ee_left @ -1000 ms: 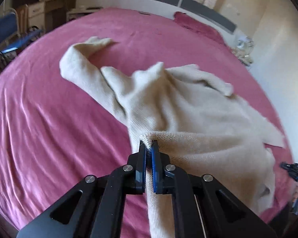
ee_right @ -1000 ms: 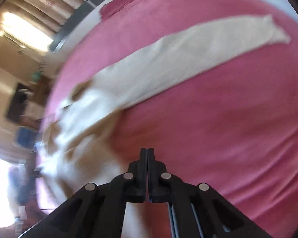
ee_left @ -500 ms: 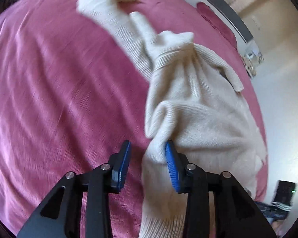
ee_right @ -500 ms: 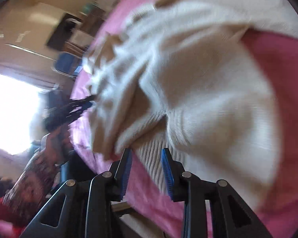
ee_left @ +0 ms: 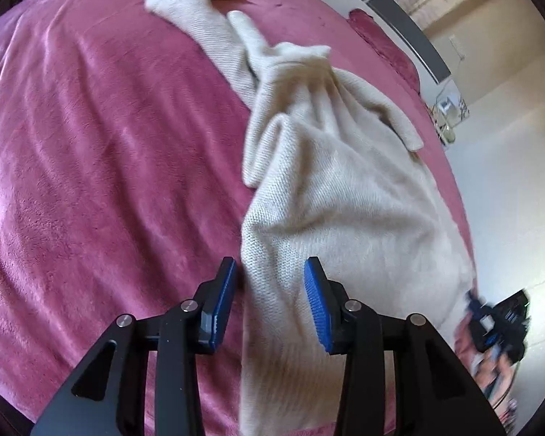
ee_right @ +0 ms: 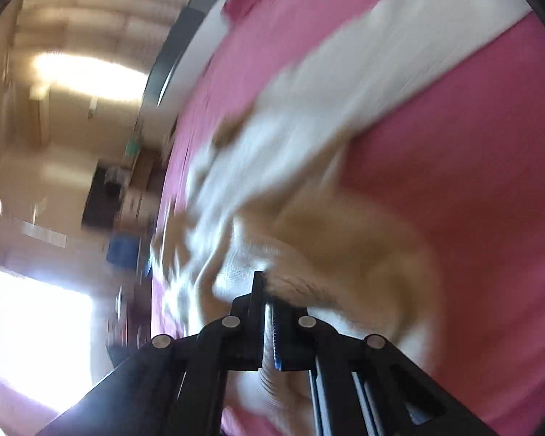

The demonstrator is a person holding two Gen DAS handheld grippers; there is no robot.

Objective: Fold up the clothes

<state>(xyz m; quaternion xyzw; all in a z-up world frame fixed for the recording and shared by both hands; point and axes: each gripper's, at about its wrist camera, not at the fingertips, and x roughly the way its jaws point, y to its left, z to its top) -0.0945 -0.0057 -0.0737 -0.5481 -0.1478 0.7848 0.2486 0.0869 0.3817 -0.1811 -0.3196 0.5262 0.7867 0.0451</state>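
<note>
Left wrist view: left gripper (ee_left: 269, 301) jaws opening, cream sweater (ee_left: 338, 196) edge between the blue pads (ee_left: 318, 309), untouched, lying bunched on the pink bedspread (ee_left: 91, 145).

Right wrist view, blurred: right gripper (ee_right: 267, 312) clamped on a sweater (ee_right: 290, 167) fold.

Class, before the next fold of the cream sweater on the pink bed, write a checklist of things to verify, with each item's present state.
1. Right gripper clamped on the sweater: ok, knit pinched between its fingers.
2. Left gripper gripping: not ok, jaws opening, sweater edge loose between them.
3. Sweater laid flat: not ok, bunched and creased.
4. Far sleeve straight: not ok, its cuff is turned over.
5. Bed cover free beside the sweater: ok.
6. Right view sharp: not ok, blurred.
</note>
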